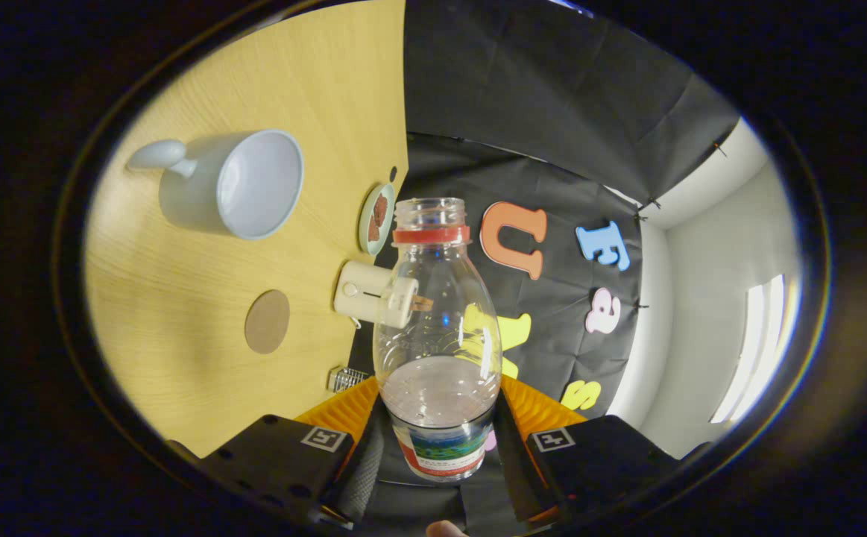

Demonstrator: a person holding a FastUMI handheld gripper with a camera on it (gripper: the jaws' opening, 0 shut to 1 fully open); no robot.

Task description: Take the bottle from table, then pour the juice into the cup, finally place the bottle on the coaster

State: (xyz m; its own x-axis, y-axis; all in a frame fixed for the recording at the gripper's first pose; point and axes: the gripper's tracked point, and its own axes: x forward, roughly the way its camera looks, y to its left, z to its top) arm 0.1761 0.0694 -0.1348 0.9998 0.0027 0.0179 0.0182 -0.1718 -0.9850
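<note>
Your view is rolled sideways, so the wooden bench (202,313) runs up one side beyond the fingers. Your gripper (439,440) is clamped on the bottle (437,328), one finger pressing each side of its lower, labelled part. The bottle is clear plastic, uncapped, with a red ring under its open threaded neck and a little pale juice pooled low in its body; it stands straight out between the fingers and ahead of them. On the bench, the pale mug (232,183) is well apart from the bottle, its wide mouth facing you and its handle on the far side. A cream toaster-like box (366,292) shows just behind the bottle's shoulder. The round brown coaster (267,321) lies bare between mug and fingers. A small plate (376,218) holding something brown sits near the bottle's neck.
</note>
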